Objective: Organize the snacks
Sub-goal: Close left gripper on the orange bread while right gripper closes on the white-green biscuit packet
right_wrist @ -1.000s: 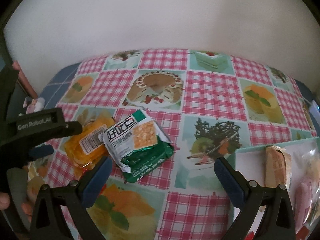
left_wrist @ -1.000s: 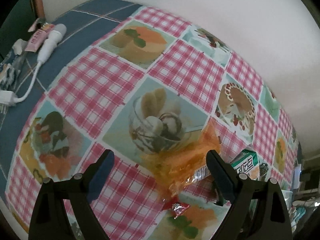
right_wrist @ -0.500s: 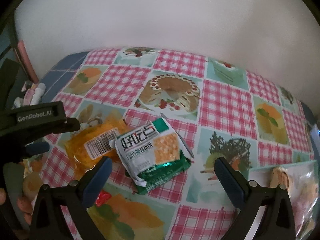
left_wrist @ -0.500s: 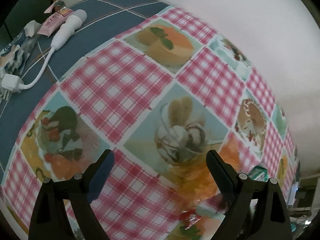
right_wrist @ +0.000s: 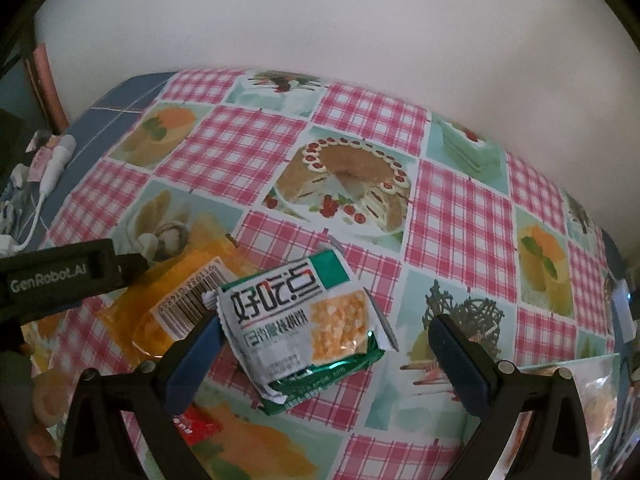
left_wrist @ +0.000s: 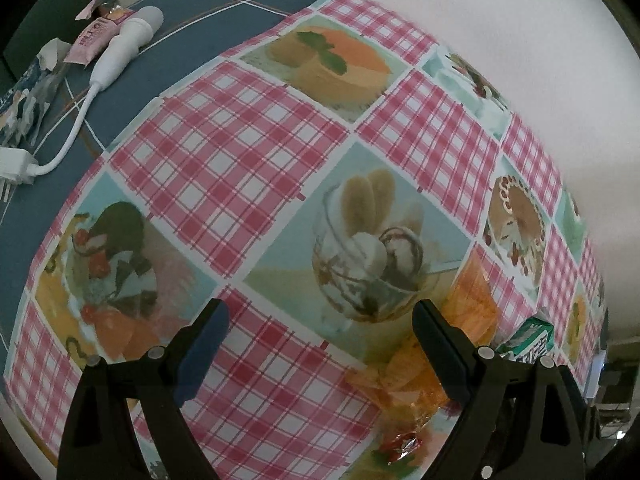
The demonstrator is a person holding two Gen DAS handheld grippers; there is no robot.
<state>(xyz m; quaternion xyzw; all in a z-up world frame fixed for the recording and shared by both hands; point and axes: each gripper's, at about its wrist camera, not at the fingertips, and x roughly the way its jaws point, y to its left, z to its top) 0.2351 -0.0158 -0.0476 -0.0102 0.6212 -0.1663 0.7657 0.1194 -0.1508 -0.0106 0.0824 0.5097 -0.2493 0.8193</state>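
Left gripper point(left_wrist: 320, 344) held wide open and empty over the dessert-print tablecloth point(left_wrist: 248, 152), right finger point(left_wrist: 440, 352) just at the edge of the orange snack bag point(left_wrist: 472, 304). Right gripper point(right_wrist: 324, 344) likewise spread open, gripping nothing, green-and-white cracker packet point(right_wrist: 304, 328) lying flat between the jaws, overlapping the orange bag's barcode end. Small red wrapper point(right_wrist: 198, 432) beside the right gripper's left finger, white charger cable point(left_wrist: 116, 48) well apart on the blue cloth
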